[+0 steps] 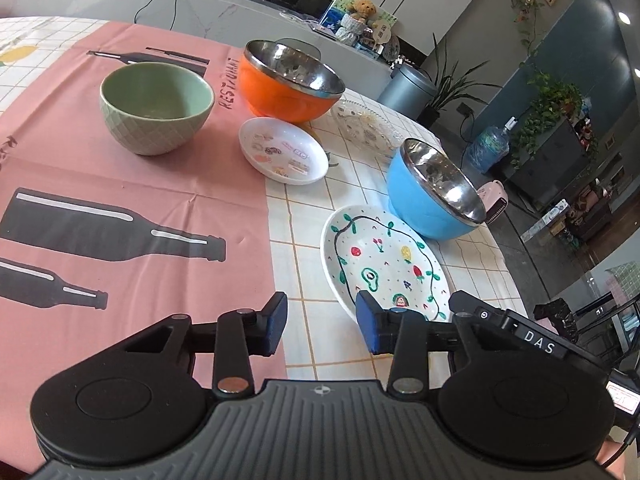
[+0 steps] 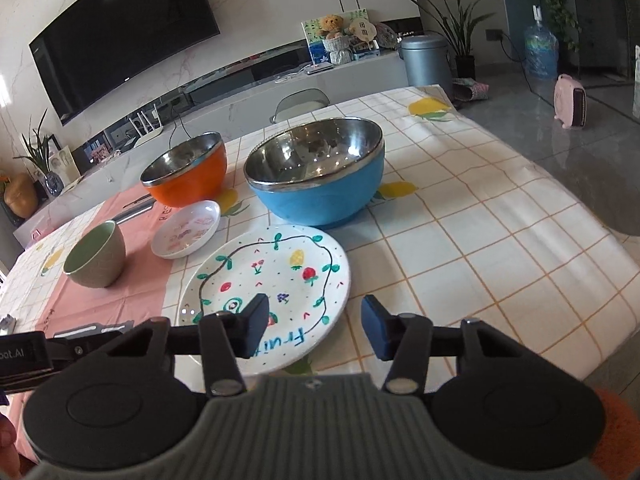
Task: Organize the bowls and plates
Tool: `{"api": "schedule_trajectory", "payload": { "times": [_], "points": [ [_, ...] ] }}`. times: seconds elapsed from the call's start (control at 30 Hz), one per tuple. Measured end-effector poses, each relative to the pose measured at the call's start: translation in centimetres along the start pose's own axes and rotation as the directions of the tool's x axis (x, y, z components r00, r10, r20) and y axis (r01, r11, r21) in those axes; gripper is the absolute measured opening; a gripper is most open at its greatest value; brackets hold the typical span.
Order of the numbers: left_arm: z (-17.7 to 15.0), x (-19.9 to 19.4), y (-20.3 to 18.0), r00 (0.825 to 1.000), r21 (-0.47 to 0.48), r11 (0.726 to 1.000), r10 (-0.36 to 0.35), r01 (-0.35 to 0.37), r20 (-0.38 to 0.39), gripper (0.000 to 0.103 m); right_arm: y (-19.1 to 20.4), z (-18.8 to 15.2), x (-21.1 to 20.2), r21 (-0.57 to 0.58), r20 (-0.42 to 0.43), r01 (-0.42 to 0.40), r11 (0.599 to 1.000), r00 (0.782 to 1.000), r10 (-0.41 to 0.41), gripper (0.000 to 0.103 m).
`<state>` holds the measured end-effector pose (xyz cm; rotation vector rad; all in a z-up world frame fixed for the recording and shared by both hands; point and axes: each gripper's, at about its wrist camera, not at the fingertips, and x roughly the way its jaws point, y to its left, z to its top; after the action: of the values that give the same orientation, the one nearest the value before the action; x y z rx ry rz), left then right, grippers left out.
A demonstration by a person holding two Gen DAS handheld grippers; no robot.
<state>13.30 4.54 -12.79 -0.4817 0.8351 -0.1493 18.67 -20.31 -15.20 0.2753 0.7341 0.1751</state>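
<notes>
Nothing stacked yet: my left tongs (image 1: 322,324) and right tongs (image 2: 314,326), both spread and empty, hover at the fruit plate (image 2: 280,276); bowls remain scattered across the tabletop (image 2: 480,240).

Large plate (image 2: 276,280) before one steel bowl (image 2: 320,176), small dish (image 2: 186,236) before the other (image 2: 186,172).

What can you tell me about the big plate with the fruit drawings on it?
The fruit plate is round, white and glossy, like ceramic. A wavy dark line with green leaves loops around little drawn fruits: a strawberry, a pineapple, cherries, grapes, an avocado. "Fruit" is written in blue near the close edge. It lies flat and empty on the checked tablecloth, just in front of the blue bowl.
</notes>
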Motion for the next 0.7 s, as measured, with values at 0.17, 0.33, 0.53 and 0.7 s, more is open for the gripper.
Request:
{"api": "schedule_trajectory", "payload": {
  "times": [0.17,0.33,0.53,0.7],
  "points": [
    [1.1,1.5,0.4,1.0,-0.032,0.999,0.007,-0.006,0.011,0.042,-1.2,1.1,1.8,0.05,0.009,-0.022,0.999,1.0,0.021,0.047],
    [2.0,3.1,0.9,1.0,-0.058,0.998,0.005,-0.005,0.001,0.042,-2.5,1.9,3.7,0.115,-0.009,-0.029,0.993,1.0,0.03,0.04],
    [2.2,4.3,1.1,1.0,-0.078,0.997,-0.019,0.019,0.001,0.042,-2.6,1.5,4.8,0.127,-0.01,-0.034,0.991,0.999,0.036,0.029],
    [2.4,5.1,0.7,0.999,-0.073,0.996,-0.048,0.048,0.006,0.042,-2.7,1.4,5.1,0.152,0.004,-0.056,0.987,0.998,0.056,0.024]
  ]
}}
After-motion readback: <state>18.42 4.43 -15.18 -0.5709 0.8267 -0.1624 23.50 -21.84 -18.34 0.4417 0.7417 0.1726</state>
